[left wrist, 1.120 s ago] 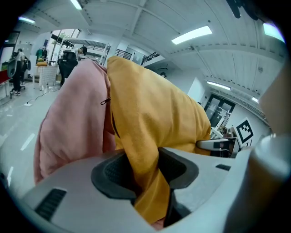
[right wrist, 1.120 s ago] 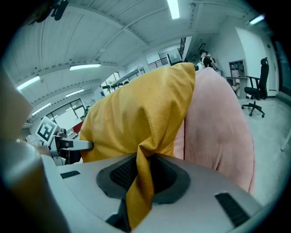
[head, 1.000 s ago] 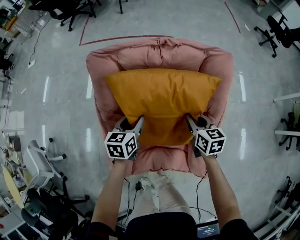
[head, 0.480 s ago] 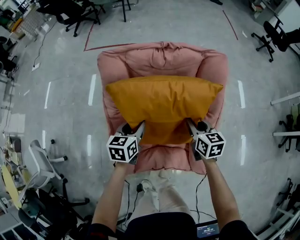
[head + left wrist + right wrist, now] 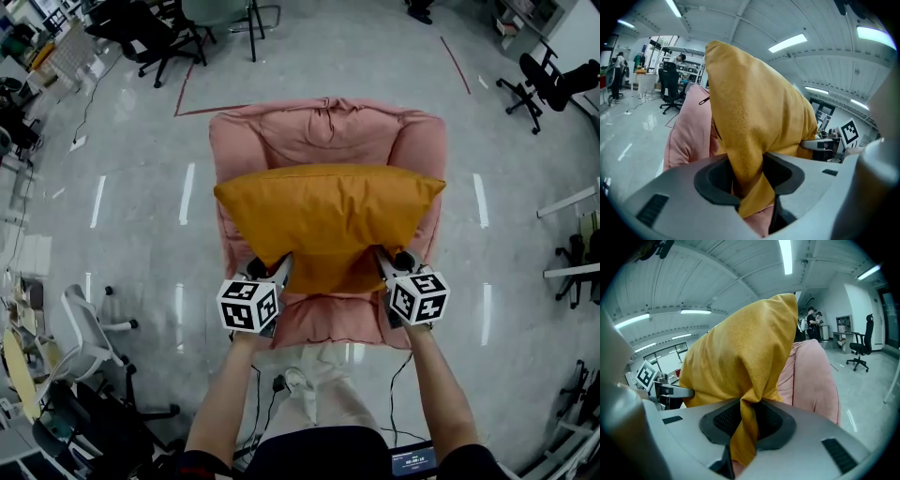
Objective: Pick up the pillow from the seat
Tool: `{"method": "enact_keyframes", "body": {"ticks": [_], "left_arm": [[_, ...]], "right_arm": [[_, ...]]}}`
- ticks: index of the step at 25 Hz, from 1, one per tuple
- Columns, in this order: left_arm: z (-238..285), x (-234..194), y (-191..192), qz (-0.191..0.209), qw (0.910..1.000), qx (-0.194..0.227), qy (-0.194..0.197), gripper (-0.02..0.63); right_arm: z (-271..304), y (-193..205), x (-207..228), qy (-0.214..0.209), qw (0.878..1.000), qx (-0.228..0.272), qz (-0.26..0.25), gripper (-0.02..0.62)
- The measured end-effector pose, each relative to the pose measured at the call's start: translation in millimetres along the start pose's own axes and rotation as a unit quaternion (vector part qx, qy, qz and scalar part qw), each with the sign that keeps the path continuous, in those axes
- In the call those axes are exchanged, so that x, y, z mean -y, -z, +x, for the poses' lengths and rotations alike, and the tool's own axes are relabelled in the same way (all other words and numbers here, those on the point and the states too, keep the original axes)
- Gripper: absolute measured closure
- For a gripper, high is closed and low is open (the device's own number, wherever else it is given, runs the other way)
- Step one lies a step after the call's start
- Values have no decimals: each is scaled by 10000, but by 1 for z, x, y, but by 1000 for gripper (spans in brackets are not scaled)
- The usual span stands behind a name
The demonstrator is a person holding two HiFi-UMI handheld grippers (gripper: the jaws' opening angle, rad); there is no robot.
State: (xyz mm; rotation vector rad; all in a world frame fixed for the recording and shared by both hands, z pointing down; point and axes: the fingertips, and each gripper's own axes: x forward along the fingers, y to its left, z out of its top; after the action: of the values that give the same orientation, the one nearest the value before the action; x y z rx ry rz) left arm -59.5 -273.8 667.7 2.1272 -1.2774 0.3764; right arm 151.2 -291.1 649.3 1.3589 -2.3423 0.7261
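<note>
Pillow [image 5: 328,220]: orange, above pink seat [image 5: 319,131] | left gripper [image 5: 274,269]: jaws pinching near-left corner | right gripper [image 5: 384,262]: jaws pinching near-right corner

seat [image 5: 323,323]: middle hidden under pillow [image 5: 328,214] | left gripper [image 5: 277,272] and right gripper [image 5: 382,265]: fingers' tips buried in pillow fabric | person's torso [image 5: 319,452]: cut off by bottom edge | distant people [image 5: 813,320]: too small to tell
</note>
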Motion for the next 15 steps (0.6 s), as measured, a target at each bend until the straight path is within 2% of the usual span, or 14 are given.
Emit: {"method": "enact_keyframes", "body": {"ticks": [15], "left_arm": [[-48,21,-12,125,9996,181,178,423]], "right_arm": [[-48,-18,-34,115,9994,267,-192,505]]}}
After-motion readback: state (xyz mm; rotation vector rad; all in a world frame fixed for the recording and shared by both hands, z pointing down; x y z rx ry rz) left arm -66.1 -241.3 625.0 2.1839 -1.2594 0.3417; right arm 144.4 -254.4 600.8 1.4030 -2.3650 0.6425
